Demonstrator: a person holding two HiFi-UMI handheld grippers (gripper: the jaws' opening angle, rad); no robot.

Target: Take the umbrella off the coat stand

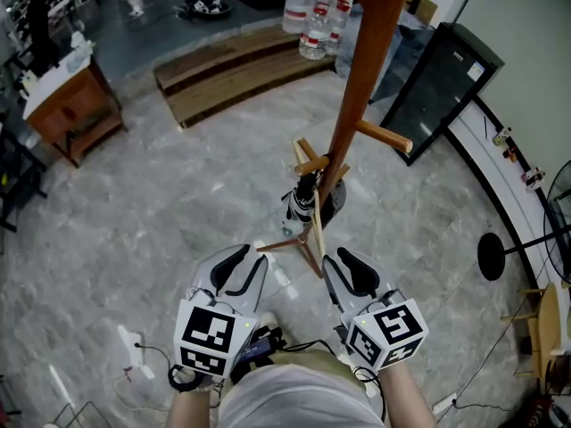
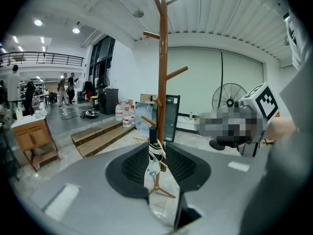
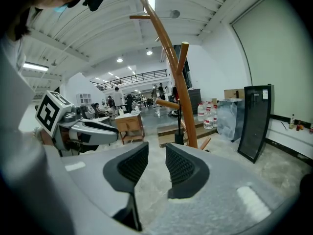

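Left gripper: jaws apart, pads clear of any object; only the distant coat stand shows in the gap between them. Right gripper: jaws apart, with bare floor behind the gap. In the head view both grippers are held side by side, pointing at the stand's base, near it but not touching.

The umbrella is folded, with a dark handle and a dark-and-white canopy. It hangs low on the stand, close against the wooden pole and just above the splayed feet.

Behind the stand are water bottles, a wooden platform and a black cabinet.
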